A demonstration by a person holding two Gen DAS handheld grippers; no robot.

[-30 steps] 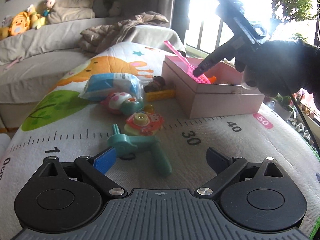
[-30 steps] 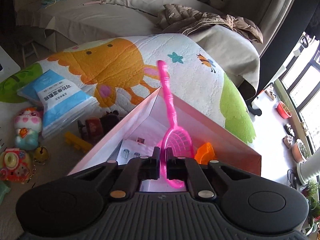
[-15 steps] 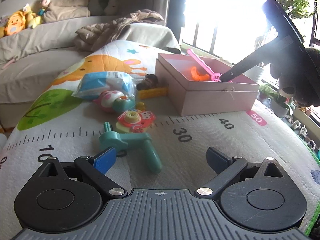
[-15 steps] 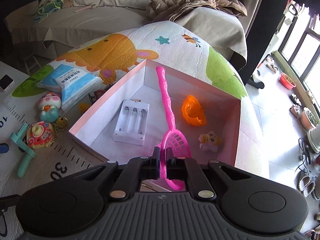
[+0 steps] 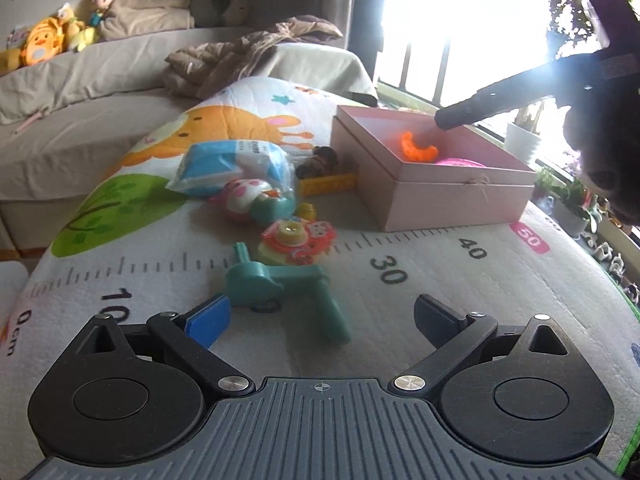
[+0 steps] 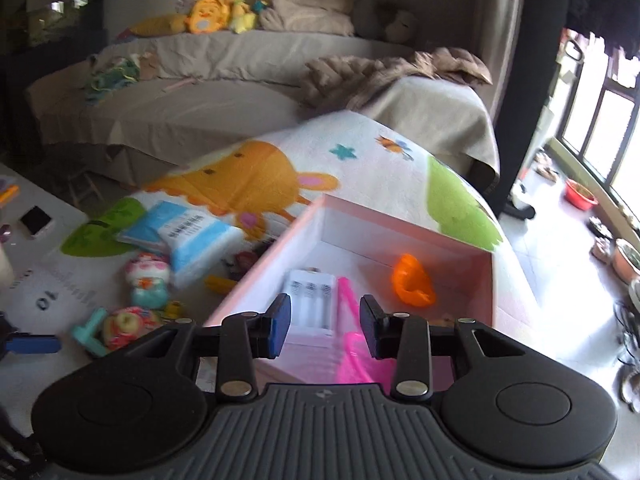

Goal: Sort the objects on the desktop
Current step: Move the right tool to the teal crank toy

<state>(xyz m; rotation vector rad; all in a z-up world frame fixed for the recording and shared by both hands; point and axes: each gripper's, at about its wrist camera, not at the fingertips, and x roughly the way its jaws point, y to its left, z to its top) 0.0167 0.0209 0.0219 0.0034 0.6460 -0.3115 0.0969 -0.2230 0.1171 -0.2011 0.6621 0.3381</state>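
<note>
Dropped pink scoop (image 6: 354, 354), cartoon mat (image 5: 420, 264)

A grey-covered sofa (image 6: 224, 92) is seen behind the tabletop, with plush toys (image 6: 224, 12) lined along its back and a brown quilted jacket (image 5: 248, 52) crumpled on its arm. Potted plants (image 5: 520, 140) are set by the bright window (image 5: 424, 28). A phone (image 6: 36, 220) is laid on a white surface.

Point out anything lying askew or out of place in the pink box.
Nothing looks damaged or spilled. In the pink box the pink toy net lies slanted beside the white battery holder; the orange toy sits apart.
</note>
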